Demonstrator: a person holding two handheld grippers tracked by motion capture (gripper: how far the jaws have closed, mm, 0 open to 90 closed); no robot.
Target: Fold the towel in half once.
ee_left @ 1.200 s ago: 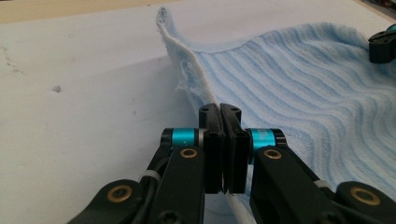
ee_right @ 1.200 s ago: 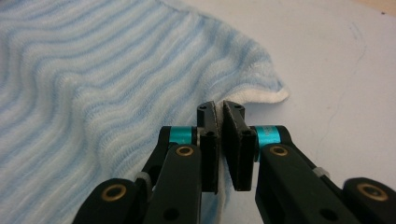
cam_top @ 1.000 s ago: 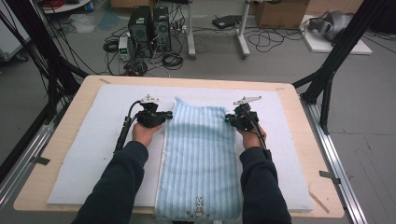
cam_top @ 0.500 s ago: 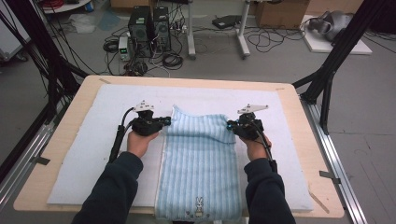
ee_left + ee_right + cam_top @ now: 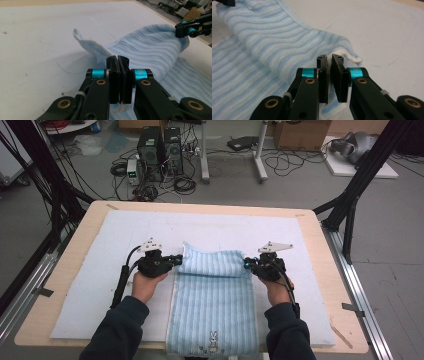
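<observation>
Over the towel's middle, the left gripper and right gripper have jaws clamped on its far corners to fold it.

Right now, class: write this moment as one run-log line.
left gripper: shut on towel | right gripper: shut on towel | towel: far edge lifted, folding toward person | mat: beneath

A grey floor is seen beyond the wooden table, strewn with black cables, with two computer towers stood by white desk legs, cardboard boxes and a black frame strut.
</observation>
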